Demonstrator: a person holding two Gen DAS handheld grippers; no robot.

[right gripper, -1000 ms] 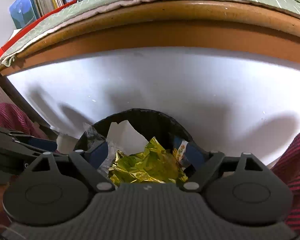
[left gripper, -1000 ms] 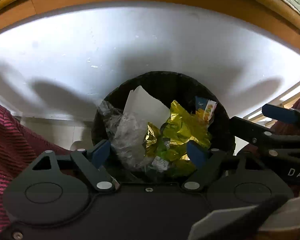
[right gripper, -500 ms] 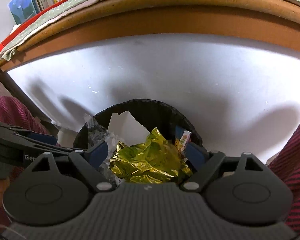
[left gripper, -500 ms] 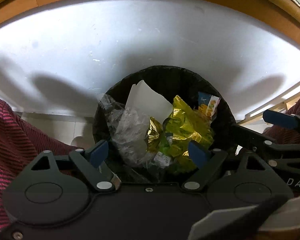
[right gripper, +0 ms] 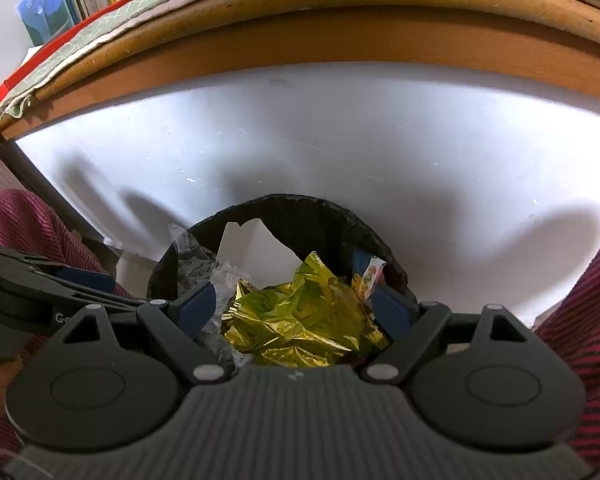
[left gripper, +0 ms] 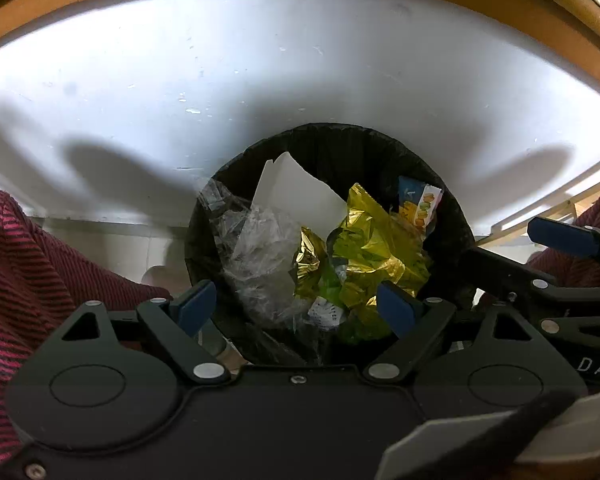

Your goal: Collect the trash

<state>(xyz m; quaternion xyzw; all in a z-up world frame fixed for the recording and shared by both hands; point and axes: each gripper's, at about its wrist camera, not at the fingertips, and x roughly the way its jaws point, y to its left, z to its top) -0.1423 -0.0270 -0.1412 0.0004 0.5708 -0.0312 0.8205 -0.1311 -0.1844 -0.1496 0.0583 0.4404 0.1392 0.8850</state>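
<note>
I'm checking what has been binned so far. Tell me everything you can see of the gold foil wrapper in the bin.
The gold foil wrapper is a crumpled, shiny metallic bag, gold-yellow with green print on some folds. It lies on top of the trash in the black-lined bin, toward its right half. A white paper sheet stands behind it, clear crinkled plastic lies against its left side, and a small colourful packet pokes up at its right. Neither gripper touches it.

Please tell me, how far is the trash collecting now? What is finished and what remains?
Done: the black bin already holds a gold wrapper, clear plastic, white paper and a small snack packet. In hand: nothing; left gripper and right gripper hover over it, jaws open, empty. Left: no loose trash is visible here.
</note>
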